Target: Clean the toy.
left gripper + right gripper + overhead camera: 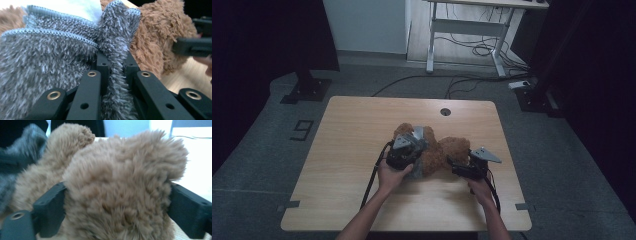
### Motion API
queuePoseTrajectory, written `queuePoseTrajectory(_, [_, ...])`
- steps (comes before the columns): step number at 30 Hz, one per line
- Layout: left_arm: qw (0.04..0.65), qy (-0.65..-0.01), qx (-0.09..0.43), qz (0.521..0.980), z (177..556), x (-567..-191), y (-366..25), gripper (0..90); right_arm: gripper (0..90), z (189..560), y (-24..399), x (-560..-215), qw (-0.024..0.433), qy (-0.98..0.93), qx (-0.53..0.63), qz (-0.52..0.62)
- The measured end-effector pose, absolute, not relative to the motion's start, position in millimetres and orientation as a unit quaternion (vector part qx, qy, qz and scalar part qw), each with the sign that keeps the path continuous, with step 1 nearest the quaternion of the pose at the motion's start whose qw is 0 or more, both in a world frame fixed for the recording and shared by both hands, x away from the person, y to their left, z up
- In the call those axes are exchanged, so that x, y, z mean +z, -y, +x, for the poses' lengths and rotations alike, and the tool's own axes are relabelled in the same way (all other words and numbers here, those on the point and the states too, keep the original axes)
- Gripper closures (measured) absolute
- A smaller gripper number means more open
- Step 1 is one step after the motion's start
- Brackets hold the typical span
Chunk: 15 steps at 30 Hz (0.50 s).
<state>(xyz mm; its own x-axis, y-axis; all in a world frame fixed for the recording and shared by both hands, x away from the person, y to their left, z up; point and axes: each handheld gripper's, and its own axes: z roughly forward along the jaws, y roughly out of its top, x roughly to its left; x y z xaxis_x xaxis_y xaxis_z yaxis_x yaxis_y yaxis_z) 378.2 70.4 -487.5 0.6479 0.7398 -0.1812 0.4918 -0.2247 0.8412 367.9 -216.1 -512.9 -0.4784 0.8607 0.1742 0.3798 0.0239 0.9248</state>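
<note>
Left hand-held gripper [412, 145]: near the middle of the desk [352, 130], held from below by the person's left hand [391, 172]. Jaws clenched on a fold of grey microfibre cloth [50, 55]; in the left gripper view the fuzzy pile is pinched tight between the two black jaws, with a stitched pale-blue hem running across the top. The cloth lies draped over the left part of a brown teddy bear [439, 150].

Right hand-held gripper [457, 167]: just right of the left one, held by the person's right hand [479, 190], pointing left toward the bear. Jaws stand wide, one on each side of a rounded furry part of the bear [120, 190]. The left jaw sits against the fur; whether both pads actually press on it cannot be told, as the fur hides the contact.

Teddy bear: lies on the desk slightly right of centre, between the two grippers, its fur light brown and shaggy. The cloth touches it on its left side.

Outward: a round cable hole [445, 111] at the far edge of the desk. A black cable [372, 180] trails from the left gripper toward the near edge. On the floor beyond, a white-framed table [472, 30] with loose cables beneath.
</note>
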Motion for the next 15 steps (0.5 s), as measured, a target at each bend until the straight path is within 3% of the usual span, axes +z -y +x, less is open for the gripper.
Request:
queuePoseTrajectory(8, [0.485,-0.394,0.135,0.769,359,-492,-70,80.0,3.5,388,219,-498,0.192,-0.680,0.539,0.459])
queuePoseTrajectory(10, [0.486,-0.394,0.135,0.768,357,-493,-71,80.0,12.3,391,214,-504,0.180,-0.694,0.526,0.457])
queuePoseTrajectory(15, [0.497,-0.392,0.121,0.765,348,-491,-70,79.5,29.6,374,215,-517,0.204,-0.700,0.520,0.445])
